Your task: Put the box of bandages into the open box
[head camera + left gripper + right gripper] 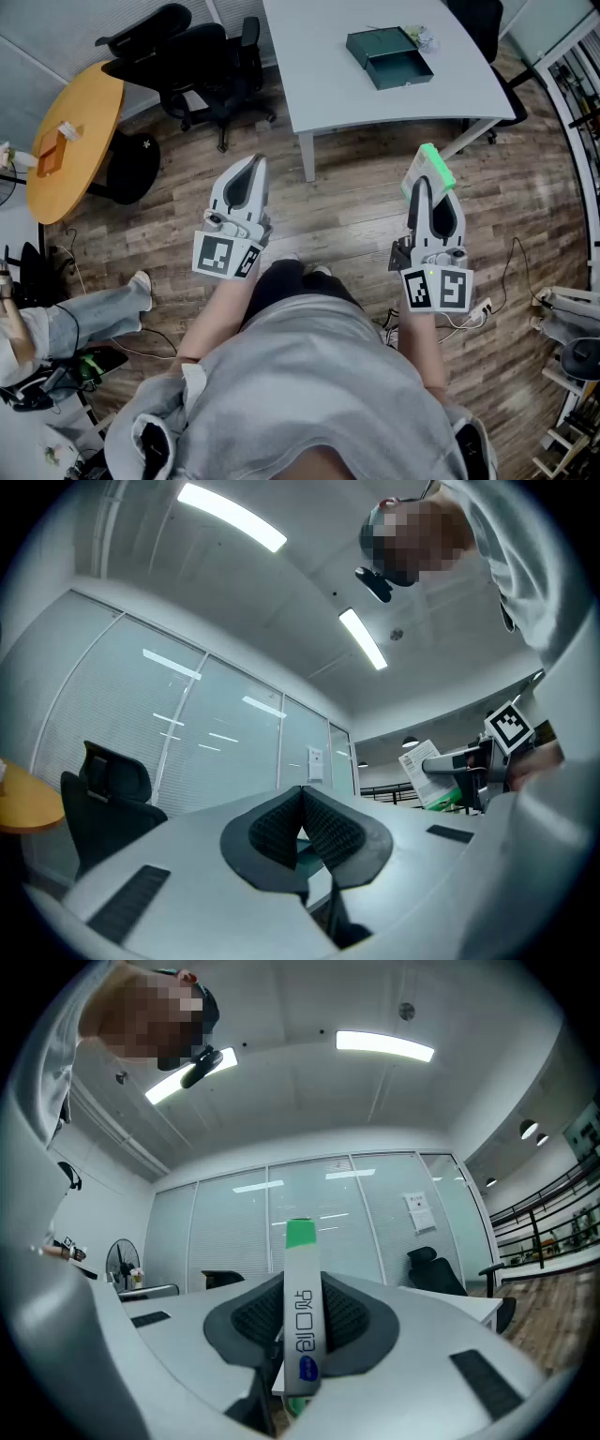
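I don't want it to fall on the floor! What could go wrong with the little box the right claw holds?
1. The right claw grips only part of the box of bandages, and much of it sticks out past the claw, so it might tilt or slip free.
2. The open box sits on the table, far from the claw, so the drop could miss.

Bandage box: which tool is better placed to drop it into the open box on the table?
Right. The right tool is already shut on the bandage box, and the open box on the white table ahead lies nearer its side. The left tool is shut and empty.
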Demonstrator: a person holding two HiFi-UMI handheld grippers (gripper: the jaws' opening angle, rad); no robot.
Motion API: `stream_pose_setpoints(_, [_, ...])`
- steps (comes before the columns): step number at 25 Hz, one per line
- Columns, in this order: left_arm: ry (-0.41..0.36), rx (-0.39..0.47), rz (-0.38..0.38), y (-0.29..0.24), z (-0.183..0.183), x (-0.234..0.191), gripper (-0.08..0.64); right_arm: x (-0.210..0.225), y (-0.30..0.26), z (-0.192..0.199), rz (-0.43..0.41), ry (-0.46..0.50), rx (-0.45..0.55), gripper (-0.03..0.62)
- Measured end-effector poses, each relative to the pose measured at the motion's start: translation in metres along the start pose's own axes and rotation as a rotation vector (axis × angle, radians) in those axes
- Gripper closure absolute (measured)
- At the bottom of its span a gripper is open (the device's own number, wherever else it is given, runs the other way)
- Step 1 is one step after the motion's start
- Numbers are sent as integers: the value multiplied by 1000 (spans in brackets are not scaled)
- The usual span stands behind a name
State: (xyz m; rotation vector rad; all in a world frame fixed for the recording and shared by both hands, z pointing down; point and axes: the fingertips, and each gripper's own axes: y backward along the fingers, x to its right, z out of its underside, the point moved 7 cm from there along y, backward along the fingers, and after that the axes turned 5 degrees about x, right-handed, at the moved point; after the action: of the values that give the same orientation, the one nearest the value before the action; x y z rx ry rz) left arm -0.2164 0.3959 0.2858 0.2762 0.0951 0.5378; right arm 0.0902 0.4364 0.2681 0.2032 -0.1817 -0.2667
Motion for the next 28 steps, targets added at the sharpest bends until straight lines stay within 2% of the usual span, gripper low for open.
stream_pose_setpoints(8, [-3,-8,16,-13,3,10,540,19,-3,5,8,-78,37,482])
stream_pose_setpoints(16, [34,-16,35,-56,30,-16,540,32,-42,17,34,-65,39,482])
stream_pose_setpoints(21, [40,-7,65,-108,49,-54,540,41,-100,27,53,-45,42,482])
stream_pose_setpoints(28, [44,10,137,-214,66,-137,540,52,-217,42,96,-20,66,482])
